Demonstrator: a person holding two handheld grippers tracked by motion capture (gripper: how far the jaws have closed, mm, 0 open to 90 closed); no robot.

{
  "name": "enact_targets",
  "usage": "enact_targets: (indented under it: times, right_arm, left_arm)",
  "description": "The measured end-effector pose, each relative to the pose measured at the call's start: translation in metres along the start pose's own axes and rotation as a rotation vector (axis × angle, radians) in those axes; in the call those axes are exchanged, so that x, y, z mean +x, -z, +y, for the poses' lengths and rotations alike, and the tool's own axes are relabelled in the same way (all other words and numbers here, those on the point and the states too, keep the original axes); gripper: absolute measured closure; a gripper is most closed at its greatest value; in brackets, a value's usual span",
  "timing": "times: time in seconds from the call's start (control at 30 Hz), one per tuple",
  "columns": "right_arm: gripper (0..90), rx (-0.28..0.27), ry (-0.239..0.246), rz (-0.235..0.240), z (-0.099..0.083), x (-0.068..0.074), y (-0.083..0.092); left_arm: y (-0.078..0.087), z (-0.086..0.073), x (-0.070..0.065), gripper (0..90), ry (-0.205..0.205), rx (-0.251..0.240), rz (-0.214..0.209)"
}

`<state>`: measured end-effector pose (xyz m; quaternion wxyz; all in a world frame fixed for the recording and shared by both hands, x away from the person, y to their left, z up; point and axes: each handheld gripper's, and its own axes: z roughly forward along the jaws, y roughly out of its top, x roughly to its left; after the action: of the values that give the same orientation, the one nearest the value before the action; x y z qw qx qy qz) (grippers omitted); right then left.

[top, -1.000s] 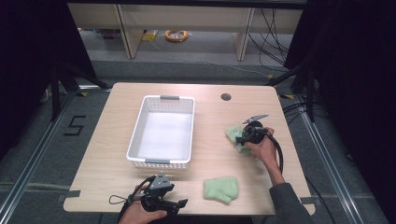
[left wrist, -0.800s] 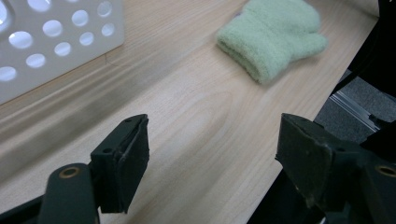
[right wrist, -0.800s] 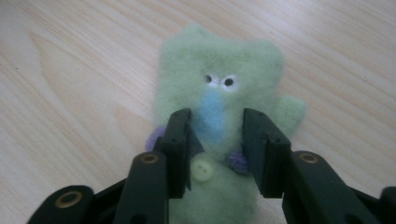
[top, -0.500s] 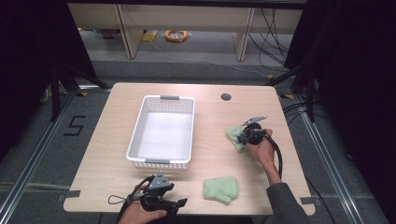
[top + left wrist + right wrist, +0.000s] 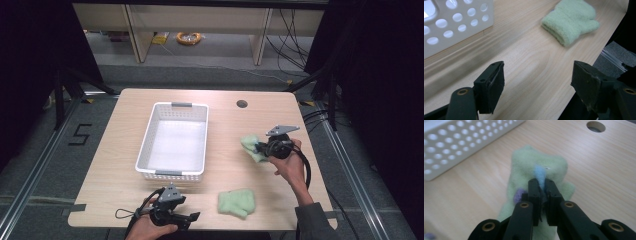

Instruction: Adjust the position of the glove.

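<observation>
A fuzzy pale green sock (image 5: 536, 167) with blue and purple spots hangs from my right gripper (image 5: 542, 182), whose jaws are shut on its fabric. In the high view this sock (image 5: 250, 145) is at the table's right side, slightly off the wood, with the right gripper (image 5: 258, 148) pointing left at it. A second green sock (image 5: 236, 202) lies flat near the front edge. My left gripper (image 5: 192, 217) rests at the front left, pointing toward that sock (image 5: 571, 21). In its own view the left gripper (image 5: 537, 75) is open, with bare wood between the jaws.
A white perforated basket (image 5: 145, 145) stands left of centre; its wall (image 5: 454, 22) shows beside the left gripper and its side (image 5: 461, 142) left of the right one. A cable hole (image 5: 242, 104) sits at the back. The table's front edge runs just past the left gripper.
The right hand has risen a little and drawn slightly right, taking the green sock up with it. The left hand and the other sock have stayed where they were.
</observation>
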<state>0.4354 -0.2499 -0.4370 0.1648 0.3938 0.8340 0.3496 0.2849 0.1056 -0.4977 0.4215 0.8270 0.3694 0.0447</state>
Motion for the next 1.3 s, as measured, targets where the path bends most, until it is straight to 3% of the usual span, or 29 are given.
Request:
enact_targets:
  times: [0.03, 0.13, 0.2, 0.23, 0.33, 0.47, 0.5, 0.6, 0.63, 0.87, 0.93, 1.03, 1.17, 1.2, 1.23, 1.27, 1.3]
  right_arm:
    - [85.6, -0.017, 0.004, 0.011, -0.001, 0.004, 0.004]
    - [85.6, -0.034, 0.029, 0.038, -0.006, 0.018, 0.016]
    - [85.6, -0.040, 0.026, 0.067, -0.011, 0.028, 0.025]
    - [85.5, -0.050, 0.036, 0.076, -0.015, 0.035, 0.029]
    - [85.5, -0.055, 0.062, 0.109, -0.024, 0.047, 0.036]
    - [85.4, -0.052, 0.077, 0.127, -0.035, 0.067, 0.047]
    - [85.5, -0.037, 0.085, 0.140, -0.038, 0.072, 0.049]
    - [85.5, -0.032, 0.093, 0.151, -0.046, 0.085, 0.053]
    - [85.5, -0.043, 0.118, 0.156, -0.048, 0.087, 0.052]
    - [85.4, -0.001, 0.109, 0.193, -0.057, 0.103, 0.046]
    - [85.4, 0.011, 0.115, 0.191, -0.058, 0.107, 0.044]
    - [85.2, 0.007, 0.109, 0.195, -0.061, 0.114, 0.037]
    - [84.9, 0.029, 0.115, 0.191, -0.063, 0.121, 0.031]
    - [84.9, 0.042, 0.127, 0.190, -0.063, 0.122, 0.031]
    - [84.8, 0.040, 0.118, 0.188, -0.063, 0.123, 0.030]
    - [84.6, 0.044, 0.120, 0.190, -0.064, 0.124, 0.028]
    - [84.2, 0.058, 0.121, 0.192, -0.064, 0.125, 0.028]
  left_arm:
    - [0.001, 0.000, 0.002, 25.8, -0.026, 0.022, 0.000]
    - [0.000, 0.000, 0.001, 25.8, 0.003, 0.010, 0.001]
    - [0.001, 0.000, 0.001, 25.8, 0.001, 0.008, 0.010]
    - [0.002, 0.000, 0.002, 25.9, -0.021, 0.018, 0.005]
    - [0.000, -0.001, 0.001, 25.8, -0.001, 0.016, 0.002]
    - [0.001, 0.000, 0.002, 25.8, -0.016, 0.017, 0.004]
    - [0.000, -0.001, 0.001, 25.8, 0.008, 0.010, 0.005]
    - [0.000, -0.001, 0.001, 25.8, -0.006, 0.010, 0.007]
    - [0.000, -0.001, 0.001, 25.8, 0.001, 0.008, 0.005]
    - [-0.001, -0.001, 0.000, 25.8, -0.002, 0.004, 0.006]
    - [0.000, -0.001, 0.002, 25.8, -0.028, 0.026, 0.018]
    - [-0.001, -0.002, -0.001, 25.9, -0.003, 0.020, 0.002]
    - [-0.002, -0.002, -0.002, 26.1, -0.030, 0.026, -0.004]
    - [-0.003, -0.002, -0.004, 26.3, -0.008, 0.021, -0.009]
    - [-0.003, -0.002, -0.005, 26.6, -0.025, 0.027, -0.009]
    - [-0.004, -0.002, -0.007, 26.9, -0.006, 0.011, -0.016]
    - [-0.003, -0.001, -0.007, 27.2, -0.030, 0.029, -0.010]
